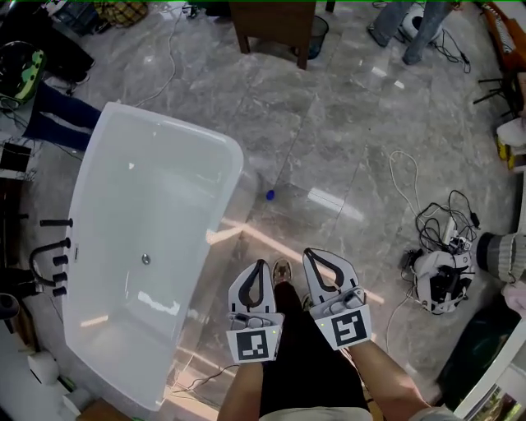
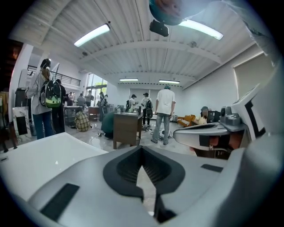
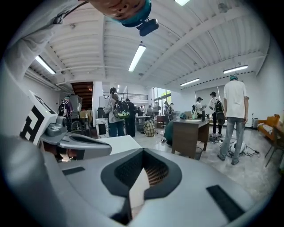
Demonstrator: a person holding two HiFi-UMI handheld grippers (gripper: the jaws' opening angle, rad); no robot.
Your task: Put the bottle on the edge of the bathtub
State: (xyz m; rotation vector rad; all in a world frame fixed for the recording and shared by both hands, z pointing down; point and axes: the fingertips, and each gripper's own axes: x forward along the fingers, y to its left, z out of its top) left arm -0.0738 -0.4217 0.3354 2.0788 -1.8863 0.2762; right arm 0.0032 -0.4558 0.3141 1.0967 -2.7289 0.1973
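A white bathtub (image 1: 148, 247) stands on the grey marble floor at the left of the head view; its rim (image 2: 40, 155) also shows in the left gripper view. On the floor just off the tub's far right corner lies a small blue thing (image 1: 269, 195); whether it belongs to a bottle I cannot tell. My left gripper (image 1: 261, 265) and right gripper (image 1: 316, 256) are held side by side near my legs, right of the tub. Both are shut with nothing between the jaws (image 2: 142, 148) (image 3: 143, 151).
Black tap fittings (image 1: 53, 263) stand at the tub's left side. A brown wooden desk (image 1: 275, 25) is at the far end, with people standing around it (image 2: 165, 113). Cables and a white device (image 1: 440, 279) lie on the floor at the right. My shoe (image 1: 282, 270) shows between the grippers.
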